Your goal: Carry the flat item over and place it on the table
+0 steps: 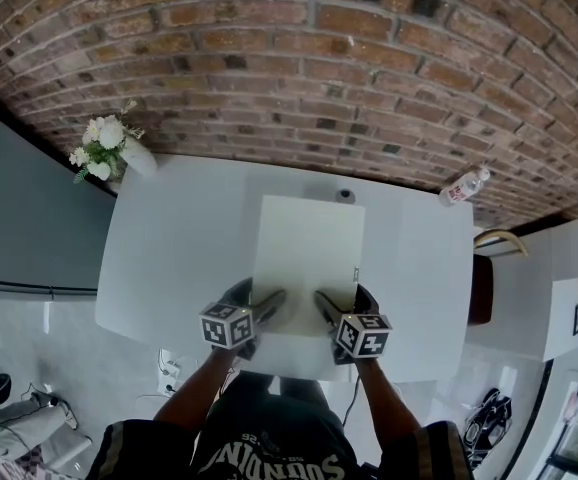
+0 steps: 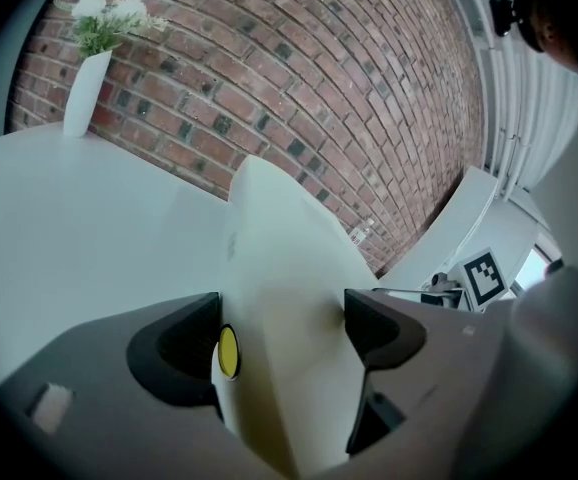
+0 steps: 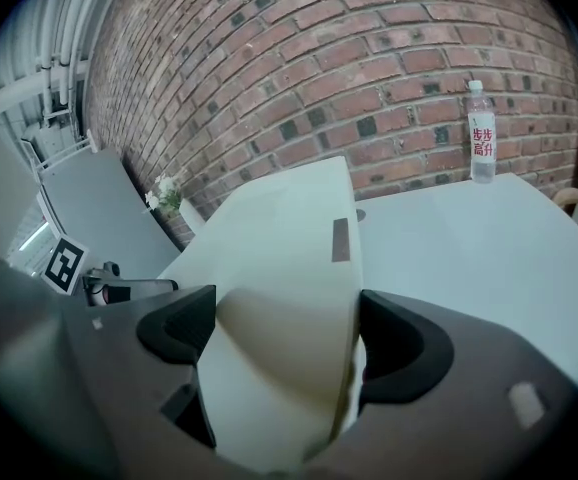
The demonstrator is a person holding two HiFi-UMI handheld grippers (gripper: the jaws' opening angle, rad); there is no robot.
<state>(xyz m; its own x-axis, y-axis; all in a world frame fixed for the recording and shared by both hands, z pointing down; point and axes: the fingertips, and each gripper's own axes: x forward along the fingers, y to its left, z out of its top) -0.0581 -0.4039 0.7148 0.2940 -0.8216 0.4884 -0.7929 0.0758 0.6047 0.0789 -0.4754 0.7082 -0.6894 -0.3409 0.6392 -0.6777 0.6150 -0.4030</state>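
Where the scene reaches widest, brick wall (image 1: 319, 68): behind the table's far edge.
Table (image 1: 169, 253): white, broad.
Flat item (image 1: 307, 258): pale cream sheet over the table's middle, its near end by the table's near edge; whether it rests on the table is unclear.
Left gripper (image 1: 264, 306): clenched on the flat item's near-left part.
Right gripper (image 1: 327, 306): clenched on its near-right part.
Vase (image 1: 134, 156): white, holding flowers, at the table's far-left corner.
Bottle (image 1: 464, 186): at the table's far-right corner.

Pale flat sheet (image 1: 307, 253) over the white table (image 1: 169, 258)
It is cream-white and long (one small dark mark by its right edge), with its near end pinched and bent.
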